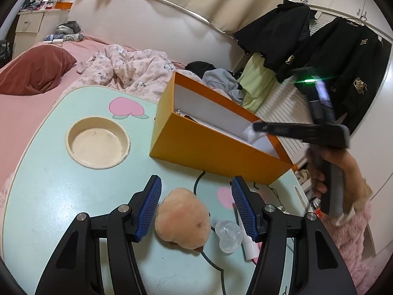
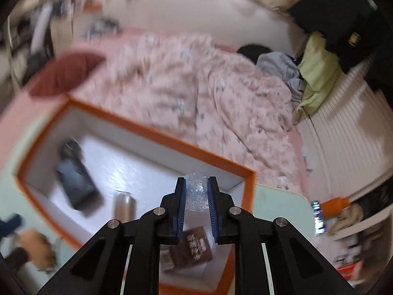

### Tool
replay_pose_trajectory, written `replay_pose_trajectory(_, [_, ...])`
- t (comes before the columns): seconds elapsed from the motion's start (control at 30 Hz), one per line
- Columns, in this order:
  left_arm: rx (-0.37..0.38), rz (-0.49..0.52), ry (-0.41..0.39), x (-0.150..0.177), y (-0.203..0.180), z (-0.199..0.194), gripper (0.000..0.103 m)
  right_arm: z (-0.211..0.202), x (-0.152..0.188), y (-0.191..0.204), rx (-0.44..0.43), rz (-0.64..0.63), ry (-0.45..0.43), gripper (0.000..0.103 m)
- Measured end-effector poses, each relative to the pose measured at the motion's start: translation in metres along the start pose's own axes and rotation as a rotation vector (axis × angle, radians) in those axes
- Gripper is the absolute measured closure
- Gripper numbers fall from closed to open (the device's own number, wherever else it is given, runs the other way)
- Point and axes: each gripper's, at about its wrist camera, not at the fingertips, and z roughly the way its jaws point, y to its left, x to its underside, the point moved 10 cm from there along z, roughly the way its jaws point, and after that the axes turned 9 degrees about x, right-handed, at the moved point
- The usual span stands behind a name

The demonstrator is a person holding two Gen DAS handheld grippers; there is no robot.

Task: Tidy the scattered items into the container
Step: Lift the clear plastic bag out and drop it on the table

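- Orange box [image 1: 216,152] with a white inside stands on the pale green table [image 1: 49,209], at its far side, next to the bed with the pink floral quilt [image 1: 127,68]
- inside the box, seen from the right wrist camera: a dark flat pouch [image 2: 75,184] toward the left end, a small metal cylinder [image 2: 124,207] near the middle, and a brown packet with white lettering [image 2: 194,248] under the right gripper; the picture is blurred, so finer detail of these cannot be told
- right gripper [image 2: 195,191] hangs over the box's right end, tilted downward; its blue pads [image 2: 181,201] pinch a crumpled piece of clear bubble wrap [image 2: 195,189], which sticks out past the fingertips; the wad is above the box interior, not resting on its floor
- left gripper [image 1: 196,201] is low over the near part of the table; its fingers are spread apart and grip nothing
- between those spread fingers lies a peach plush toy [image 1: 183,217] on the table, close to the left pad [image 1: 148,211] but whether it touches cannot be told
- just right of the toy lie a small clear plastic piece [image 1: 227,237] and a white tube-shaped item [image 1: 248,244], partly hidden behind the right finger
- a round recessed cup holder [image 1: 98,142] sits in the table left of the box
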Motion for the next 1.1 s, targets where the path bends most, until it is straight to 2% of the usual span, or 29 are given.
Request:
replay_pose_trajectory(0.13, [-0.002, -0.002, 0.002, 0.001, 0.001, 0.001, 0.043, -0.053, 0.011, 0.002, -0.147, 0.074, -0.079, 0.086])
replay_pose_trajectory(0.23, [-0.001, 0.001, -0.002, 0.000, 0.001, 0.001, 0.043, -0.086, 0.039, 0.006, -0.270, 0.094, -0.120, 0.086])
replay_pose_trajectory(0.27, [-0.001, 0.000, -0.002, 0.001, 0.001, 0.001, 0.043, -0.093, 0.054, 0.009, -0.316, 0.099, -0.123, 0.086])
replay_pose_trajectory(0.4, [-0.007, -0.003, 0.009, 0.002, 0.003, 0.003, 0.043, -0.105, 0.096, 0.020, -0.409, 0.112, -0.098, 0.086])
replay_pose_trajectory(0.47, [-0.010, -0.002, 0.012, 0.002, 0.003, 0.003, 0.043, -0.103, 0.110, 0.028, -0.412, 0.088, -0.081, 0.086])
replay_pose_trajectory(0.57, [-0.007, 0.000, 0.006, 0.002, 0.002, 0.002, 0.043, -0.092, 0.120, 0.030, -0.356, 0.060, -0.069, 0.079])
replay_pose_trajectory(0.67, [-0.005, 0.001, 0.000, 0.002, 0.001, 0.000, 0.043, -0.087, 0.120, 0.024, -0.304, 0.113, -0.120, 0.065])
replay_pose_trajectory(0.73, [-0.006, 0.001, 0.001, 0.002, 0.001, 0.001, 0.043, -0.090, 0.118, 0.020, -0.297, 0.150, -0.169, 0.047])
replay_pose_trajectory(0.8, [-0.008, 0.001, 0.001, 0.002, 0.001, 0.000, 0.043, -0.092, 0.116, 0.016, -0.306, 0.194, -0.214, 0.041])
replay_pose_trajectory(0.9, [-0.012, 0.000, 0.002, 0.002, 0.002, 0.001, 0.043, -0.090, 0.116, 0.012, -0.312, 0.236, -0.251, 0.040])
replay_pose_trajectory(1.1, [-0.007, 0.001, -0.004, 0.001, 0.001, 0.000, 0.043, -0.080, 0.121, 0.016, -0.364, 0.295, -0.254, 0.039])
